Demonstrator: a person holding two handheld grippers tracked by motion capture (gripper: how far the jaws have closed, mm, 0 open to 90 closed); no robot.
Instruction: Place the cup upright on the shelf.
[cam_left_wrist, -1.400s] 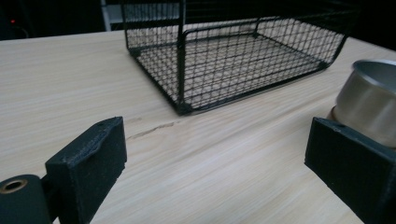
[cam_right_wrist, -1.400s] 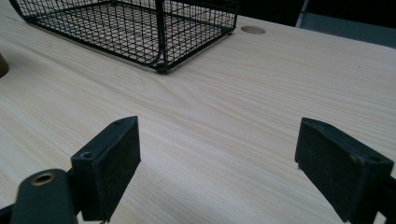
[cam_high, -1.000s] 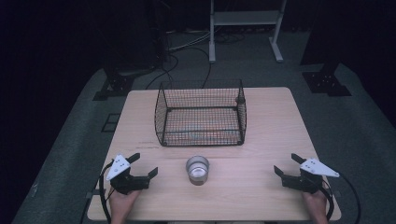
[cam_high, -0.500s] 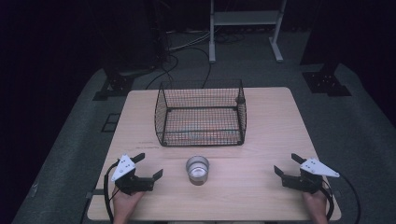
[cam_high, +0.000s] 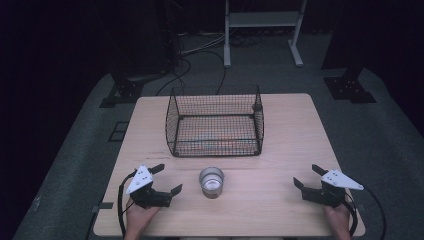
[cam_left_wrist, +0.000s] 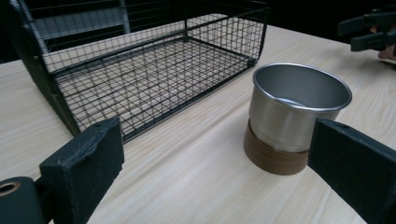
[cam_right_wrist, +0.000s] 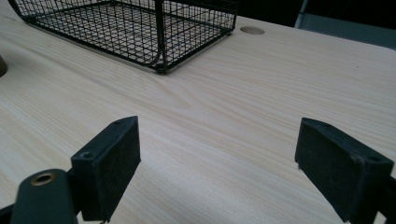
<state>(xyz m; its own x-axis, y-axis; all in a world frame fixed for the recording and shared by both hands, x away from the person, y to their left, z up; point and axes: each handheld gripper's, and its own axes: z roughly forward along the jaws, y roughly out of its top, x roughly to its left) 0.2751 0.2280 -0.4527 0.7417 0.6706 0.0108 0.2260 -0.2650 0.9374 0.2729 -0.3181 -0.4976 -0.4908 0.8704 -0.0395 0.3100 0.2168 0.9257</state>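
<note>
Near edge of desk (cam_high: 280, 210): pale wood with fine grain, bare and level, rectangular with rounded corners. Left gripper (cam_high: 166, 179) held low at near-left corner by a hand (cam_high: 139, 219), jaws spread wide, nothing between them, angled toward the cup. Right gripper (cam_high: 306, 177) at near-right corner, held by the other hand (cam_high: 338, 218), jaws likewise wide apart and empty, well clear of everything else. Black cable looped from each gripper off the near edge.

Cup (cam_high: 211, 182) upright on desk at near centre, between the two grippers, closer to the left one, touching neither. Steel body, open top, brown band around the base; seen from left gripper view (cam_left_wrist: 294, 116) to be empty inside and just ahead of that gripper's right jaw.

Basket (cam_high: 215, 148) beyond the cup, black wire mesh, standing on centre of desk, open top, near side lower than the other walls, empty. Small gap between cup and basket front. Round hole (cam_right_wrist: 252, 31) in desk surface past basket corner, noted in right gripper view.

Beyond desk: grey carpet floor (cam_high: 380, 135), dim lighting, dark surroundings. Black cables (cam_high: 200, 55) trailing across floor behind desk. Light metal frame (cam_high: 262, 27) on two legs at far centre. Dark stand bases at far left (cam_high: 125, 90) and far right (cam_high: 350, 87).
</note>
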